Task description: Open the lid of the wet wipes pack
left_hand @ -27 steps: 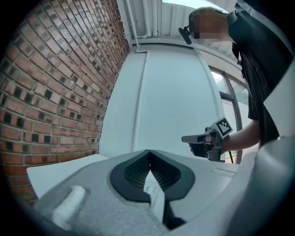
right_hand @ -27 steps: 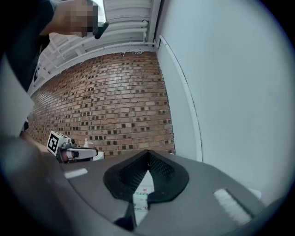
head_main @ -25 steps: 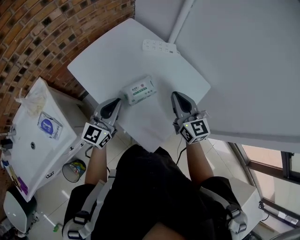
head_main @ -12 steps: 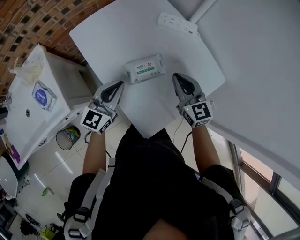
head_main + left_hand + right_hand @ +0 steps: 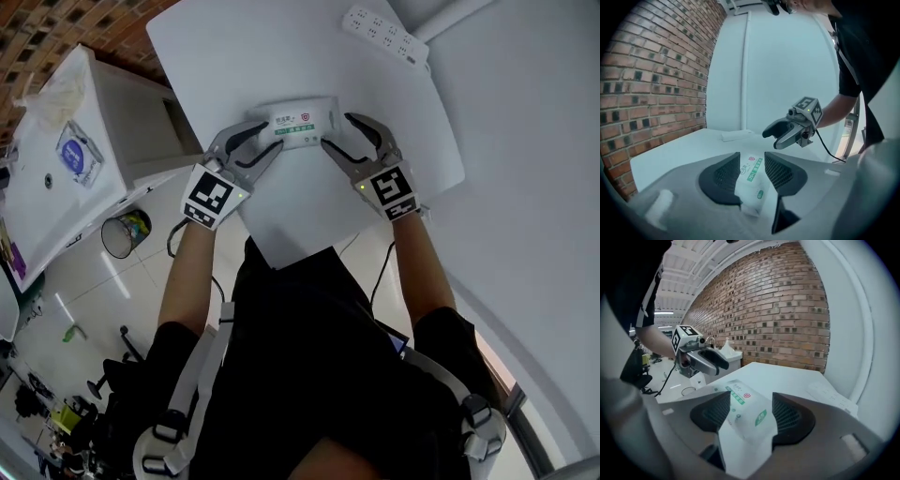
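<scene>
The white wet wipes pack with green print lies flat on the white table, its lid down. My left gripper straddles the pack's left end and its jaws are opening. In the left gripper view the pack fills the gap between the pads of the left gripper. My right gripper straddles the right end, jaws opening too, and the pack sits between the pads of the right gripper. Each gripper view shows the other gripper across the pack: the right gripper and the left gripper.
A white power strip lies at the table's far edge, also seen as the strip in the right gripper view. A white cabinet stands left of the table, with a waste bin on the floor beside it. A brick wall lies beyond.
Both grippers have come forward and down from the table's near edge to the ends of the pack. Their jaws, shut before, now stand apart around it.
</scene>
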Available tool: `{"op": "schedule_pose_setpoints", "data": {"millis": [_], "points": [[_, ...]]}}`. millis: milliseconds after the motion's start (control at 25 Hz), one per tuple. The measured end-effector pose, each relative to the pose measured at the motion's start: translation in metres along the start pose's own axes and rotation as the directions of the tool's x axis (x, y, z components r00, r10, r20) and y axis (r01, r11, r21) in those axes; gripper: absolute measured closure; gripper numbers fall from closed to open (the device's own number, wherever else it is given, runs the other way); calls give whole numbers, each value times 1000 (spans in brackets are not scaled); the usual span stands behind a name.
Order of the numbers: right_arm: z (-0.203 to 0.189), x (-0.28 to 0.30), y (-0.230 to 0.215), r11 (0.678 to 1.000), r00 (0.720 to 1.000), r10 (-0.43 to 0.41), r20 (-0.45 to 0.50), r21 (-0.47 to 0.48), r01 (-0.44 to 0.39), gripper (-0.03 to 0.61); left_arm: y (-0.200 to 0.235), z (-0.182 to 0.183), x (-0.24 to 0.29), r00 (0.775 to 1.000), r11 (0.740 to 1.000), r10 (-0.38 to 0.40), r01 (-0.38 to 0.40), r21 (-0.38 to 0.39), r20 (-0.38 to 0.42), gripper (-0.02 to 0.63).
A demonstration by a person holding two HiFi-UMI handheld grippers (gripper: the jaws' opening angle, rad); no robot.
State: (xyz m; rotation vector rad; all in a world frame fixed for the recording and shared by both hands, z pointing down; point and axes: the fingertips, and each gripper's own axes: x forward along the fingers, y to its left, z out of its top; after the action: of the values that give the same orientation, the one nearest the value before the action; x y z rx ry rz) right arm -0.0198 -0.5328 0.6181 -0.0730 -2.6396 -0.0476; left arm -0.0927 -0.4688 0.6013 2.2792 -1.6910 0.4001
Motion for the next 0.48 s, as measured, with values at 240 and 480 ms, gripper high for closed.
{"op": "schedule_pose_setpoints", "data": {"millis": [240,480], "points": [[-30,31,15,978,980,171,-105,-102,-182,158,-6,-17,18,992,996,6,5,89,-128,408],[-35,57,23,940,949,280,-143,-158,-301,73,-11,-32,21,979,996,20,-2,91,-201,388]]}}
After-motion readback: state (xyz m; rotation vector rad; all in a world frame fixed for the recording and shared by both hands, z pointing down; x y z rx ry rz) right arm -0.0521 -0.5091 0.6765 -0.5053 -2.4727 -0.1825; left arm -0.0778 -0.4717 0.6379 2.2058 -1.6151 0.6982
